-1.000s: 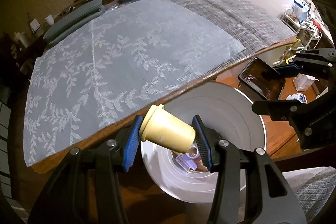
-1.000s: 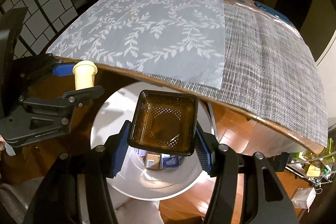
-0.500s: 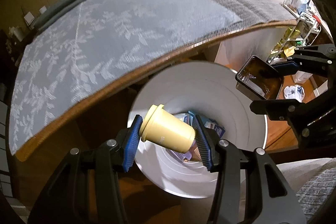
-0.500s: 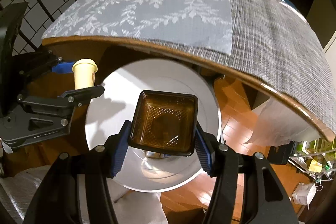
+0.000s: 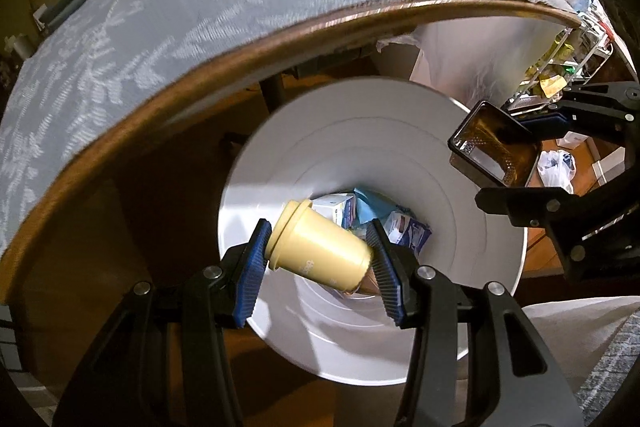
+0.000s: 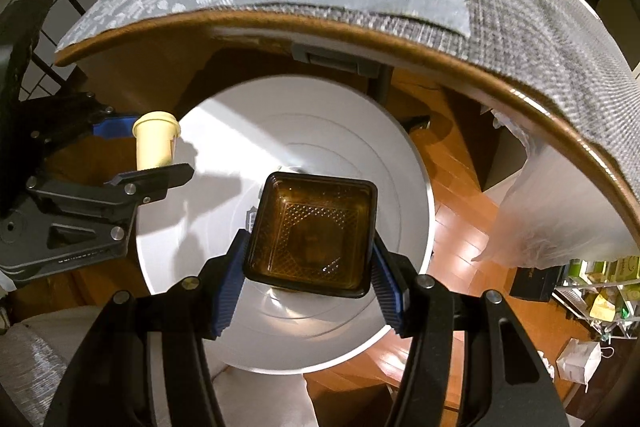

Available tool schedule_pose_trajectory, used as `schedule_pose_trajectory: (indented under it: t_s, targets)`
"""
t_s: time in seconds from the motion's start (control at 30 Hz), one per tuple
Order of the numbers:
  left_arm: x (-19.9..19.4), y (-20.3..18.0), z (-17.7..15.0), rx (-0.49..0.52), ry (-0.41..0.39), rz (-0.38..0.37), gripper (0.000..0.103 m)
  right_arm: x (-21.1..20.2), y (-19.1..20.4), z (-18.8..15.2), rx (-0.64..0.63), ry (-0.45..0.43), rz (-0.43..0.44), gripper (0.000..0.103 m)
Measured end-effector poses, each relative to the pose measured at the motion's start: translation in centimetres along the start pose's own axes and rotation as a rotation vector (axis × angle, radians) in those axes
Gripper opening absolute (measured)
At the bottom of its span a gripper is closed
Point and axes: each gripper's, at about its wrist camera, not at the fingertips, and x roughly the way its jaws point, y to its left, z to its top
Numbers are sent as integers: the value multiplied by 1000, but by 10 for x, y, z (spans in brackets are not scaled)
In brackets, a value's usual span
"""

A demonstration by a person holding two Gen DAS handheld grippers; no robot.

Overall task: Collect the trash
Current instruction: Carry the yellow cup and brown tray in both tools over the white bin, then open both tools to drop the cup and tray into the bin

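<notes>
- The yellow cup (image 5: 320, 254) is clamped sideways in the left claw (image 5: 318, 269), over the white bin (image 5: 460, 147).
- The brown tray (image 6: 312, 235) is clamped in the right claw (image 6: 308, 267), over the same bin.
- Both claws sit lower than one second ago; the bin mouth looks larger and the desk (image 5: 168, 99) edge now arches above it.

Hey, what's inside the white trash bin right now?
At the bottom of the white trash bin lie small cartons and a blue wrapper. The yellow cup in the left claw hides part of the pile; the brown tray hides nearly all of it in the right view.
</notes>
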Motion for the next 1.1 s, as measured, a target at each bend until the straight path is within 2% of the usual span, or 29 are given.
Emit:
schedule_pose_trajectory:
  t_s: [0.47,0.67,0.7,0.73,0.8,0.9,1.1]
  targets:
    - [30,9,4,0,41,-17,50,31,-5,3,8,28,-26,57]
    - [26,12,-2,1,49,-35,51,36,-10,0,20,37,-27,57]
    - [27,12,-2,5,55,-44,56,35,-11,0,23,38,-25,58]
    - [27,11,-2,10,55,-40,72,36,-12,0,28,42,-23,67]
    - [25,10,-3,21,44,-32,84,35,-13,0,41,38,-28,80]
    - [23,9,-2,27,48,-26,89,33,-13,-1,45,29,-24,80]
    - [12,15,-1,8,40,-47,89,14,-12,-1,54,-4,-17,80]
